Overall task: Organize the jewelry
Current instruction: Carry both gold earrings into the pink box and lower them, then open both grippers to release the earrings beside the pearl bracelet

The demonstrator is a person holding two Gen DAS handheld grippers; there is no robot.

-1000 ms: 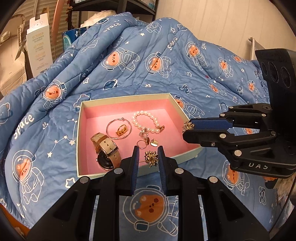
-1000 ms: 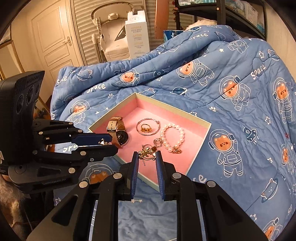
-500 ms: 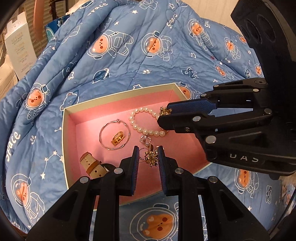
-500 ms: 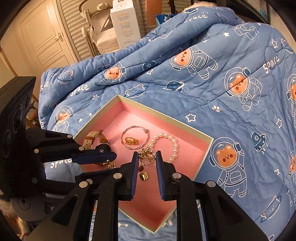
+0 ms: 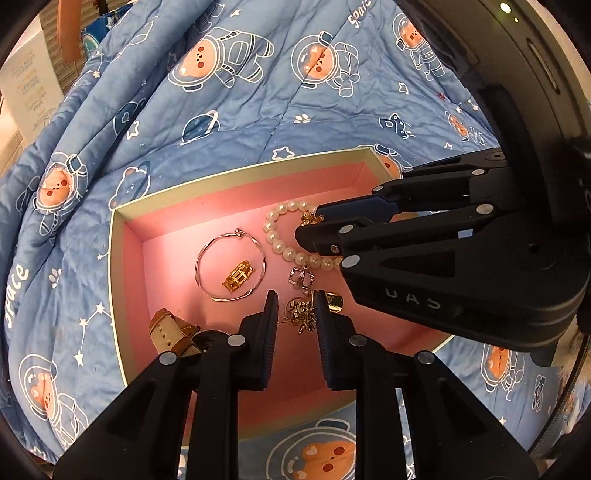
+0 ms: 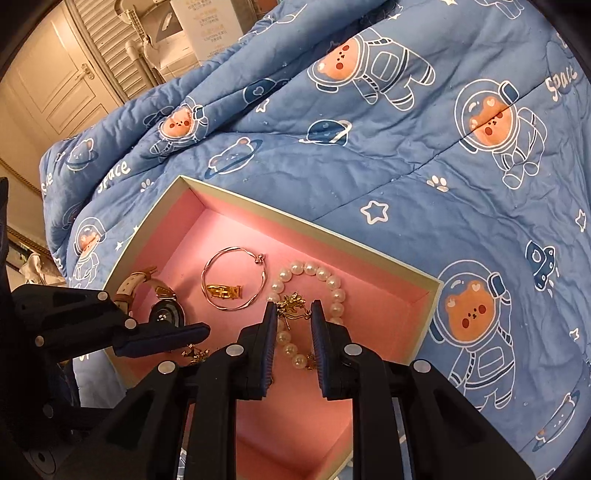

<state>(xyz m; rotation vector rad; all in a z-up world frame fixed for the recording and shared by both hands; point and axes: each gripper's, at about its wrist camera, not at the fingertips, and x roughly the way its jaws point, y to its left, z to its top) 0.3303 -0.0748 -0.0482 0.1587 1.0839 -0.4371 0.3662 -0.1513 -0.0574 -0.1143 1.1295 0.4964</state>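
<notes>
- Pink-lined box (image 5: 236,177), cream rim, is sitting on a blue astronaut-bear quilt (image 5: 240,122); both grippers are hanging over it, pointing steeply down.
- L gripper (image 5: 294,314) is pinching a small gold spiky earring (image 5: 301,315) btwn its blue pads, jaws nearly closed; earring is hovering just above the box floor, near the front edge.
- R gripper (image 6: 294,314) is also clamping a small gold earring w/ a dangling bit (image 6: 291,306), jaws nearly closed; it is hanging over the pearl bracelet (image 6: 325,277).
- In the left wrist view, R gripper is reaching in from the right side, its tips covering part of the pearl loop.
- Thin rose-gold bangle (image 5: 231,267) is lying flat mid-box, w/ a gold ring (image 5: 238,280) resting inside its loop.
- Silver square charm (image 5: 302,279) is lying just beside the pearls; a small gold piece (image 5: 334,301) is sitting next to the L gripper's right finger, can't tell what it is.
- Watch w/ tan strap (image 6: 147,291) is lying at the box's left end, dark dial partly hidden by the L gripper in the right wrist view.
- White carton (image 6: 199,26) and a panelled door (image 6: 62,74) are standing behind the bed.
</notes>
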